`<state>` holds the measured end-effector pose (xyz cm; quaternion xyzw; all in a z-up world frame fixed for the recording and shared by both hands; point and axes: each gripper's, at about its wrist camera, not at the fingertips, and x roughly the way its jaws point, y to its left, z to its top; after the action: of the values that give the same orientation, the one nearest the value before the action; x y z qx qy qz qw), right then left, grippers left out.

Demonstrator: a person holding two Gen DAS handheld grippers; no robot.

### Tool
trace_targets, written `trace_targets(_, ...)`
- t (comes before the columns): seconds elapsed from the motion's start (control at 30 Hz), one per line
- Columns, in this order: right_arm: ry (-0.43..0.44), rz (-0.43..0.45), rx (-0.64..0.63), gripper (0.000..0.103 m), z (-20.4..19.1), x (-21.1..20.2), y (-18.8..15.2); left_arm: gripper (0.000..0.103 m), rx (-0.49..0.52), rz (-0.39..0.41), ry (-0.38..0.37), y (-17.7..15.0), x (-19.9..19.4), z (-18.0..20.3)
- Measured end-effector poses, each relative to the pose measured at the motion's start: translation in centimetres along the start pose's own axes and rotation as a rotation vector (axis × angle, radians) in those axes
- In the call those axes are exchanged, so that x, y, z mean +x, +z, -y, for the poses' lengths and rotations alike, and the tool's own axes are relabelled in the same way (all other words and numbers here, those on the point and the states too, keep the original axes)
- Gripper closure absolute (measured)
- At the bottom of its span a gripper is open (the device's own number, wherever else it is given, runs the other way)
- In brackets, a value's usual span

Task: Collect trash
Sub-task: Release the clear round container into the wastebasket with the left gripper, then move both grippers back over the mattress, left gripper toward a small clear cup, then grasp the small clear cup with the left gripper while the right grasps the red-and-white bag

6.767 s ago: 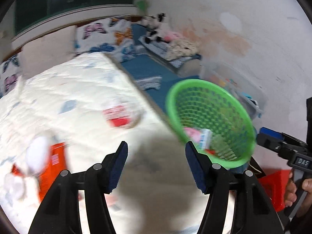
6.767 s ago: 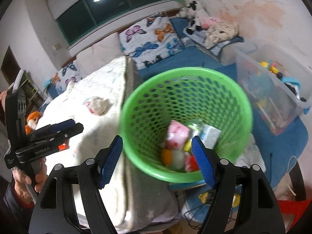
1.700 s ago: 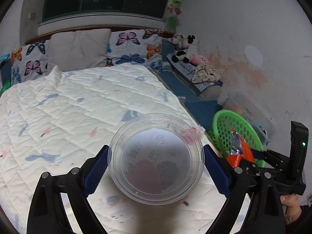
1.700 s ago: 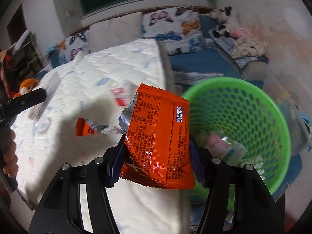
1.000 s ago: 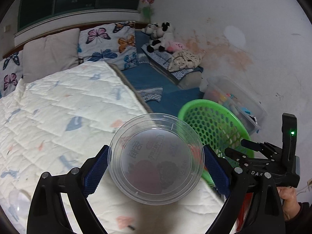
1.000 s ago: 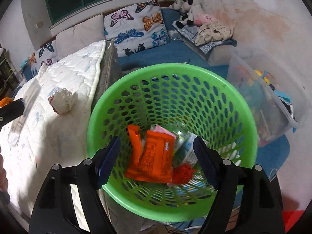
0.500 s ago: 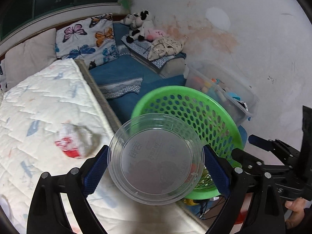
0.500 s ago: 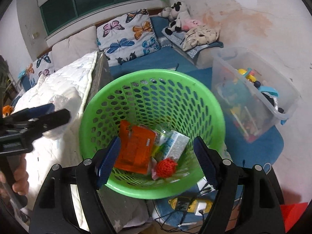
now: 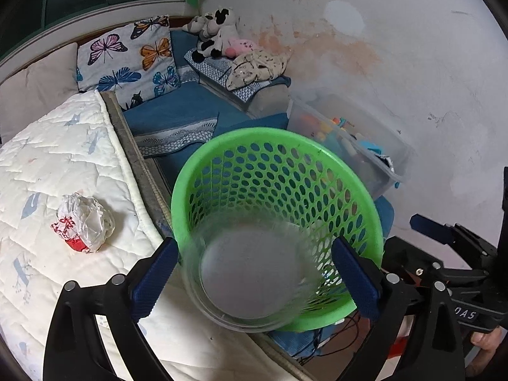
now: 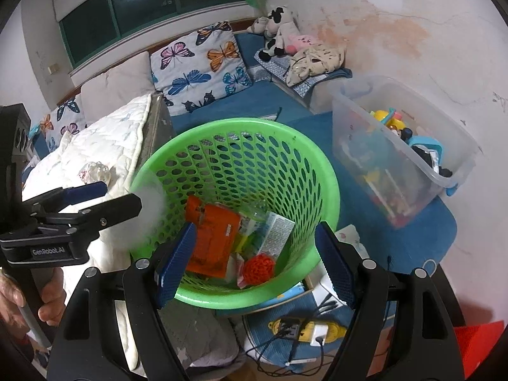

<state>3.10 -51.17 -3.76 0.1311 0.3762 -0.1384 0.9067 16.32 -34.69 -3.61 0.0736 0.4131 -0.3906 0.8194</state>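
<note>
Beside the bed [image 9: 63, 165], on the floor next to the mattress edge, stands a green perforated waste basket [image 9: 244, 146], seen from above in both wrist views. The left gripper [image 9: 254, 273] hangs over the near part of its rim with a clear plastic container [image 9: 250, 273] between its blue-padded fingers [image 9: 152, 279]. The container is blurred by motion, and whether the pads press on it or it has come free of them cannot be told; the fingers are spread about as wide as the container. In the right wrist view the same container shows as a pale smear [image 10: 149, 212] at the tip of the left gripper [image 10: 95, 200], right at the basket's left rim [image 10: 203, 130].

The right gripper [image 10: 254, 263] is over the basket with its fingers [image 10: 174, 260] spread wide and nothing between them. Down in the basket lie an orange snack wrapper [image 10: 212, 241], a white printed carton [image 10: 276, 231] and a red knitted ball [image 10: 258, 266], touching one another at the bottom.

On the white quilt lies a crumpled white-and-red paper wad [image 9: 84, 222], near the mattress edge and apart from the basket. Against the wall beyond the basket stands a clear storage bin [image 10: 406, 158] with toys in it. Butterfly-print pillows [image 9: 127, 60] and plush toys [image 9: 219, 31] sit farther back.
</note>
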Motion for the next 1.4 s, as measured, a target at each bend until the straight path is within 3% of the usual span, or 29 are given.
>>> trace_targets(0.13, 0.011, 0.007, -0.004, 0.026, -0.4, -0.4, 0.0, 0.009, -0.009, 0.01, -0.003, -0.1, -0.8, -0.7)
trace_targets(0.33, 0.038, 0.012, -0.027, 0.026, -1.8, -0.6, 0.2, 0.009, -0.005, 0.051, 0.058, -1.1, -3.6, -2.5)
trace_targets(0.73, 0.127, -0.001, -0.105, 0.026, -8.0, 0.4, 0.2, 0.009, -0.095, 0.121, 0.277, -5.3, -10.7, -11.4)
trace_targets(0.97, 0.166, -0.011, -0.158, 0.026, -11.2, 1.1, 0.2, 0.009, -0.131, 0.152, 0.472, -8.3, -14.2, -17.2)
trace_targets(1.07, 0.181, -0.009, -0.173, 0.026, -12.4, 1.2, 0.3, 0.009, -0.165, 0.152, 0.515, -9.7, -15.7, -19.7)
trace_targets(1.23, 0.205, -0.014, -0.193, 0.026, -14.3, 1.6, 0.3, 0.009, -0.214, 0.149, 0.568, -11.7, -17.2, -23.1)
trace_targets(1.4, 0.222, -0.021, -0.223, 0.026, -16.3, 2.1, 0.2, 0.009, -0.301, 0.129, 0.523, -13.1, -17.2, -26.4)
